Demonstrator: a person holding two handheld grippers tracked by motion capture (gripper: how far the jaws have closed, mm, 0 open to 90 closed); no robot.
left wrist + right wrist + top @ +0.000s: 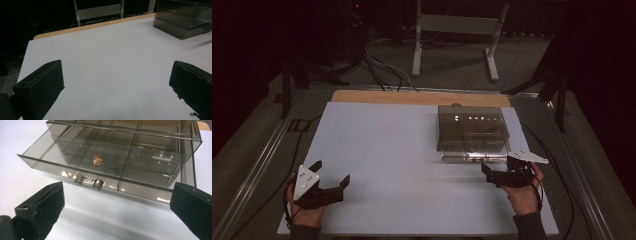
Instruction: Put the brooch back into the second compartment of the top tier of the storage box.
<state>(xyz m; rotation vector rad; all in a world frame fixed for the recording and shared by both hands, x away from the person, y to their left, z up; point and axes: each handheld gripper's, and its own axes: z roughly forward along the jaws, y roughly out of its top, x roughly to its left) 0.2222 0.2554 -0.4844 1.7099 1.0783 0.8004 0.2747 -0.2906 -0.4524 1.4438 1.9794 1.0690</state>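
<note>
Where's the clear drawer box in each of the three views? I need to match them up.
High view: the box sits right of centre, far of the right gripper.
Left gripper view: the box fills the top right corner.
Right gripper view: the box spans the upper half, its drawer pulled out.
Shared landmark: the white table.

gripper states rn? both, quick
Left gripper: open, holding nothing, over the bare white table.
Right gripper: open, holding nothing, facing the handle of the pulled-out drawer.
</note>
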